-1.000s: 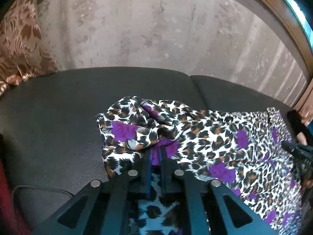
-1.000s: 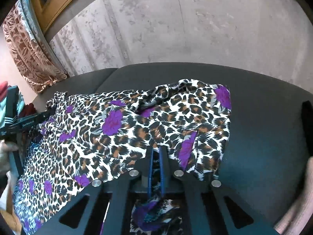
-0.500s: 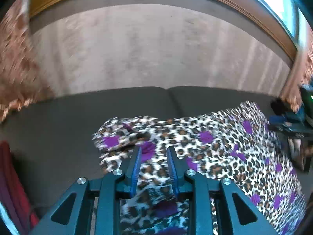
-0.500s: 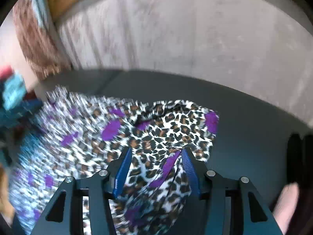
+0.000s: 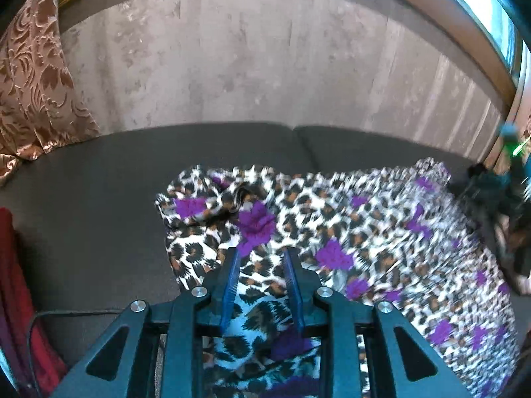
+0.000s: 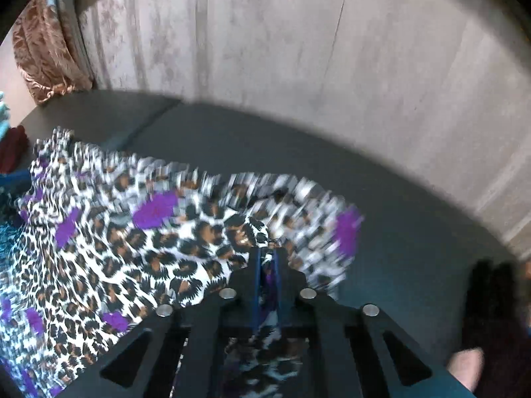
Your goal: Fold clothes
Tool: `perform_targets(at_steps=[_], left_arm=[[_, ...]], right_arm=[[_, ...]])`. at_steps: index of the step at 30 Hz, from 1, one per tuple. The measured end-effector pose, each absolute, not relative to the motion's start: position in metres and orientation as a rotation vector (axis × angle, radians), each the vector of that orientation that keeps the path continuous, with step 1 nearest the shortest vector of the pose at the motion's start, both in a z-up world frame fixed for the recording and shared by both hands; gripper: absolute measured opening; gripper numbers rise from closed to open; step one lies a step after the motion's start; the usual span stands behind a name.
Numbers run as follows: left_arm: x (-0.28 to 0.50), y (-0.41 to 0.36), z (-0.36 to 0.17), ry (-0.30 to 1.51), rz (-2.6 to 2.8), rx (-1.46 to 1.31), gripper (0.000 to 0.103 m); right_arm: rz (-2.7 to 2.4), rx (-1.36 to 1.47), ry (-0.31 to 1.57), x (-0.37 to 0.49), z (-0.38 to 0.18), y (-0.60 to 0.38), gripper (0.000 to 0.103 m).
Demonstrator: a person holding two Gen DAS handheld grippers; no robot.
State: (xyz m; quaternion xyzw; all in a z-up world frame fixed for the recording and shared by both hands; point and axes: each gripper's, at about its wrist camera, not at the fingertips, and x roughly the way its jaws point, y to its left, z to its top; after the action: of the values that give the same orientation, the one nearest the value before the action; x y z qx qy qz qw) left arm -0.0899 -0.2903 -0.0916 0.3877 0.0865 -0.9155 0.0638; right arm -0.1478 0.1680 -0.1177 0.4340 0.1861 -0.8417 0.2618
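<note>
Since a second ago the left gripper [image 5: 260,252] has let go of the cloth [image 5: 348,232] and its jaws now stand partly apart over it, pinching nothing. The leopard-print cloth with purple flowers lies spread on the dark sofa seat [image 5: 99,192], bunched at one end, below the pale backrest [image 5: 249,66]. The right gripper [image 6: 267,255] is closing its jaws on a fold of the cloth's edge, nearly together.

The left tongs [image 5: 260,252] point down with the two fingers [image 5: 231,275] apart, gripping nothing. The right tongs [image 6: 267,253] point down too, and their jaws are closing on cloth [image 6: 159,255].
</note>
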Motion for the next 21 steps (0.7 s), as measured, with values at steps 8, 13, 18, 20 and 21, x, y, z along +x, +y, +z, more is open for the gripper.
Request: perform_targets(at_steps=[8, 13, 18, 20, 21], left_arm=[[-0.129, -0.293, -0.079, 0.262, -2.801, 1.143, 0.029], [-0.128, -0.304, -0.112, 0.238, -2.692, 1.204, 0.031], [-0.120, -0.316, -0.112, 0.317, -2.661, 1.177, 0.030], [-0.122, -0.316, -0.113, 0.310, -2.657, 1.170, 0.031], [-0.123, -0.316, -0.113, 0.307, -2.656, 1.169, 0.031]], right_arm=[[-2.345, 0.981, 0.407, -0.113, -0.087, 0.157, 0.053], [-2.208, 1.032, 0.416, -0.095, -0.120, 0.125, 0.056], [-2.221, 1.046, 0.299, -0.101, -0.147, 0.150, 0.060], [-2.216, 1.054, 0.266, -0.103, -0.150, 0.160, 0.061], [-2.209, 1.054, 0.262, -0.102, -0.151, 0.164, 0.062]])
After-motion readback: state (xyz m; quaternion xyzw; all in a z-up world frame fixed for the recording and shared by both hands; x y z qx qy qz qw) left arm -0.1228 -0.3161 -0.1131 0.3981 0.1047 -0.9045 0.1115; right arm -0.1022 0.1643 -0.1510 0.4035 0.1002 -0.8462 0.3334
